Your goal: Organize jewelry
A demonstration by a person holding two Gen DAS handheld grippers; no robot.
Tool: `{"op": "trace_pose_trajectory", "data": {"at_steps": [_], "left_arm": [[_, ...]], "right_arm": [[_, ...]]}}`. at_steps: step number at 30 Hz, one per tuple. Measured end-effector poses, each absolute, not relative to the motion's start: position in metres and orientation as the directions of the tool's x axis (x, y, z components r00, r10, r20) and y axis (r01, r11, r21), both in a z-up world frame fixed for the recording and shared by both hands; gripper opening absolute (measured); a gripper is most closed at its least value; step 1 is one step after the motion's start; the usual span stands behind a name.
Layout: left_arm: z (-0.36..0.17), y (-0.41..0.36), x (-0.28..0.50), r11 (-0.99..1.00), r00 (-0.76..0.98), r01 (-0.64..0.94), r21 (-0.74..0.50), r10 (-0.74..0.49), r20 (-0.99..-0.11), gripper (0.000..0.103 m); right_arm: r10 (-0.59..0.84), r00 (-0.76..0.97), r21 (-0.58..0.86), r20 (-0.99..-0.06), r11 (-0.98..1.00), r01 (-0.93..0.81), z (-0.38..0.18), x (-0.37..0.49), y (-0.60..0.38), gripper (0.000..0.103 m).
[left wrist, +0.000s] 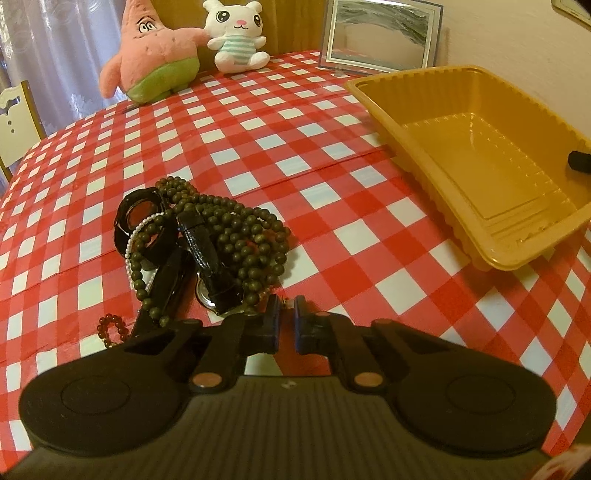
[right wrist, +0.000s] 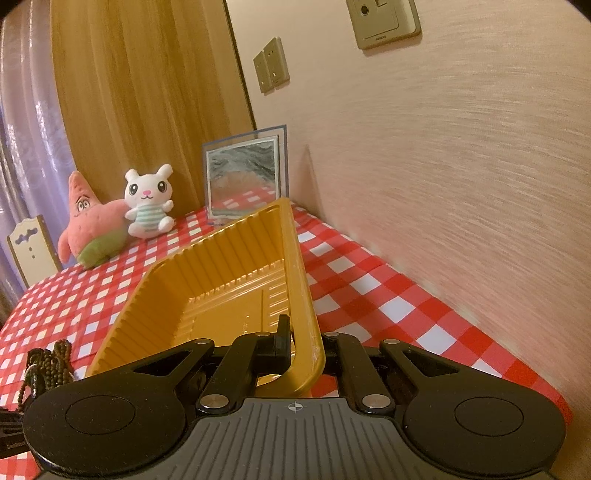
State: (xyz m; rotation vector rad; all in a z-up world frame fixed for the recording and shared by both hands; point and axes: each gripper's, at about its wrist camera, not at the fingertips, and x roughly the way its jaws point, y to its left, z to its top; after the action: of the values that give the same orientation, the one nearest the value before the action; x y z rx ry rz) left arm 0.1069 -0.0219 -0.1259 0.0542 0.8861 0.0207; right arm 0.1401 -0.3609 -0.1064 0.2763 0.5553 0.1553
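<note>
A tangled pile of jewelry [left wrist: 207, 236] lies on the checked tablecloth: dark bead strands, black bracelets, a thin pearl string and a small red bead bracelet [left wrist: 110, 328]. My left gripper [left wrist: 285, 317] hovers just right of the pile's near end, jaws nearly shut with a narrow gap and nothing between them. An orange plastic tray [left wrist: 476, 162] stands to the right. My right gripper [right wrist: 304, 339] is shut on the orange tray's right rim [right wrist: 303, 288], one finger inside the tray, one outside. The pile also shows at the left edge of the right wrist view [right wrist: 48, 362].
Two plush toys, a pink starfish [left wrist: 155, 55] and a white bunny [left wrist: 236, 37], sit at the table's back. A framed picture [left wrist: 380, 33] leans by the wall. The wall runs along the table's right side. A chair [left wrist: 14, 122] stands at the left.
</note>
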Motion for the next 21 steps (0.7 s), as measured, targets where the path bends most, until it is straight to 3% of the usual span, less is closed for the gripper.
{"op": "trace_pose_trajectory", "data": {"at_steps": [12, 17, 21], "left_arm": [[-0.114, -0.027, 0.104, 0.998, 0.653, 0.019, 0.062, 0.035, -0.756, 0.004], [-0.120, -0.022, 0.104, 0.998, 0.638, -0.024, 0.053, 0.056, -0.768, 0.017], [-0.123, -0.022, 0.106, 0.998, 0.635, -0.009, 0.059, 0.051, -0.771, 0.018]], "right_arm": [[0.220, 0.840, 0.300, -0.497, 0.951, -0.071, -0.107, 0.140, -0.360, 0.005], [0.225, 0.838, 0.298, -0.498, 0.951, -0.079, -0.108, 0.139, -0.357, 0.005], [0.227, 0.836, 0.297, -0.500, 0.951, -0.081, -0.108, 0.140, -0.357, 0.005]]}}
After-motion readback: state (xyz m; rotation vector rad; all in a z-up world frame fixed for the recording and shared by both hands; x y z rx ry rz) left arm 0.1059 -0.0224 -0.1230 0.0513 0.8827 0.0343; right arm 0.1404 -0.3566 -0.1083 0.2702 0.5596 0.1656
